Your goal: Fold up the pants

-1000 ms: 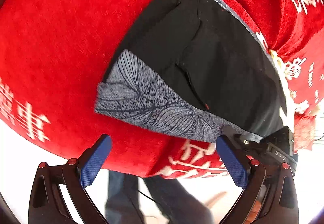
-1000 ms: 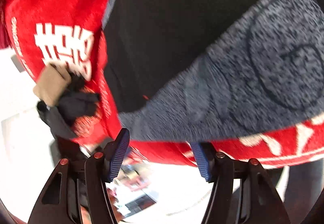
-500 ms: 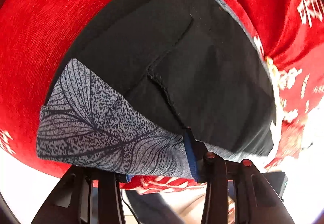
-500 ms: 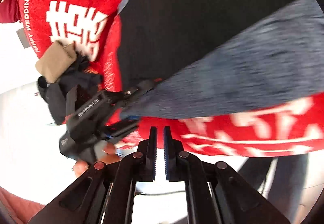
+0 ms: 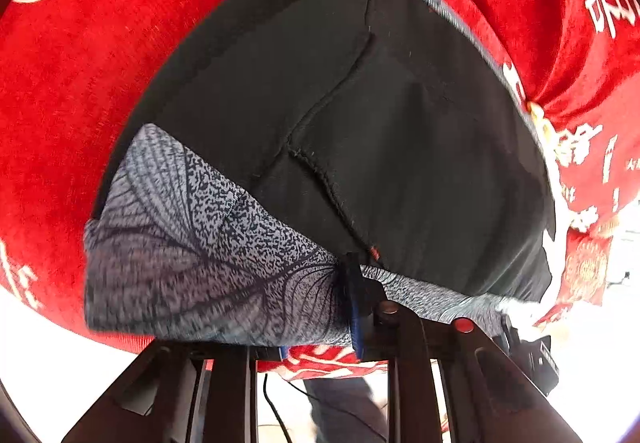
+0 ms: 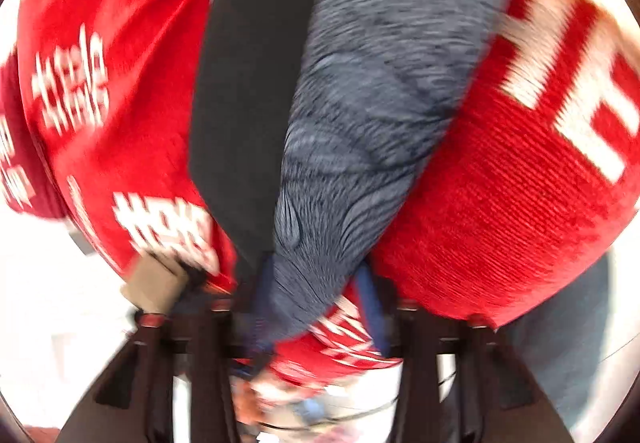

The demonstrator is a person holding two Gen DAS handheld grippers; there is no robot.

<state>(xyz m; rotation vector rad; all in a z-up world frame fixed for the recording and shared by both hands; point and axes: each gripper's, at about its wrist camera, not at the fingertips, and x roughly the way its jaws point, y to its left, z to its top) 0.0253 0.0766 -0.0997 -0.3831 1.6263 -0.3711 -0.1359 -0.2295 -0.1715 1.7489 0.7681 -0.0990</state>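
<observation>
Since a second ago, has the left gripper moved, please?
Yes: the left gripper advanced across the red cloth, fingers just closing on the pants.

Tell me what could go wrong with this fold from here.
Both grippers have just closed on the pants. The right gripper seems to have red tablecloth between its fingers along with the grey band; lifting may drag the cloth. The left gripper pinches only the band's edge, which could slip out.
</observation>
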